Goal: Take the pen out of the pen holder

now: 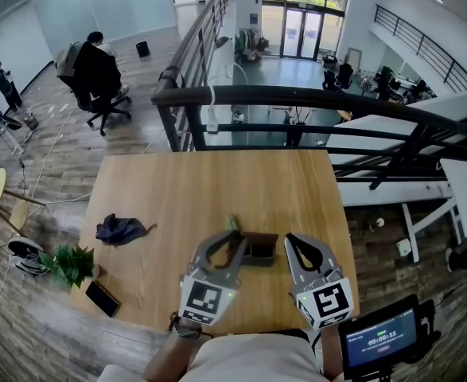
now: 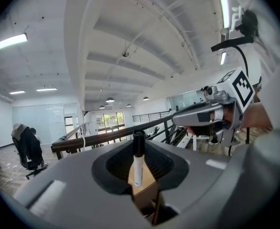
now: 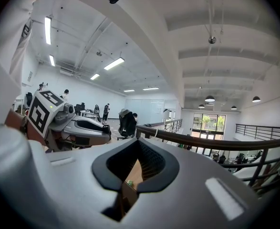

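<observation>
The dark brown pen holder (image 1: pixel 258 247) sits on the wooden table (image 1: pixel 217 189), near its front edge. My left gripper (image 1: pixel 234 237) is at the holder's left end, shut on a pen (image 2: pixel 138 166) with a white barrel and black cap. The pen stands upright between the jaws, above the holder (image 2: pixel 144 194). Its green-looking top (image 1: pixel 233 223) pokes out past the fingertips. At the holder's right end my right gripper (image 1: pixel 289 239) has the holder's wall (image 3: pixel 125 194) pinched between nearly closed jaws. The rest of the holder is hidden behind the jaws.
A crumpled dark blue cloth (image 1: pixel 120 229) lies on the table's left side and a black phone (image 1: pixel 103 298) at its front left corner. A plant (image 1: pixel 70 265) stands beside that corner. A black railing (image 1: pixel 297 98) runs behind the table. A small screen (image 1: pixel 380 341) is at lower right.
</observation>
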A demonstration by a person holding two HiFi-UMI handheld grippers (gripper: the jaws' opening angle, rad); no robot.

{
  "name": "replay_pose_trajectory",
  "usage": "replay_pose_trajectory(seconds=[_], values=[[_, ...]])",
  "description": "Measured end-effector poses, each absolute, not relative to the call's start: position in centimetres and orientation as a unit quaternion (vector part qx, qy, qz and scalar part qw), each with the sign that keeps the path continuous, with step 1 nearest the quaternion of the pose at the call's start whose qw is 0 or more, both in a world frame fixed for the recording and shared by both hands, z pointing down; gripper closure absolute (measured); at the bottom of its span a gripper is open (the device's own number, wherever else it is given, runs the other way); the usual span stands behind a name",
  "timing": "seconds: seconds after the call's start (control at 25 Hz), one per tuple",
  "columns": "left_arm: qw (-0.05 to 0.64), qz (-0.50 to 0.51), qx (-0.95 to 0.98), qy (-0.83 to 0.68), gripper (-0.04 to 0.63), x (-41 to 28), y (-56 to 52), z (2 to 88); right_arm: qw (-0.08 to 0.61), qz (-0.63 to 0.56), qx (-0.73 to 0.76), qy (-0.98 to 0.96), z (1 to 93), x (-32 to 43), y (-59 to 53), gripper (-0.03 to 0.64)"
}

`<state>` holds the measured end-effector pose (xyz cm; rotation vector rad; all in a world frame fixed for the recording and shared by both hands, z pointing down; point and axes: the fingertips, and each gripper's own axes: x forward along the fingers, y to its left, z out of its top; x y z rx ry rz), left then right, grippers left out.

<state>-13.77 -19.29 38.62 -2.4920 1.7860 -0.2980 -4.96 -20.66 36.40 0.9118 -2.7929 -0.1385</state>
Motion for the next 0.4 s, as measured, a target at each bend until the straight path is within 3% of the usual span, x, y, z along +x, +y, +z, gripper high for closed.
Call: replay_pose_trajectory(seconds=[0.4], values=[[0.032,-0.095,-0.812,0.575,0.529,-13.46,-19.46,38.88,0.111,-0.047,0.314,-0.942,37.16,-4.75,-20.83,0.617]])
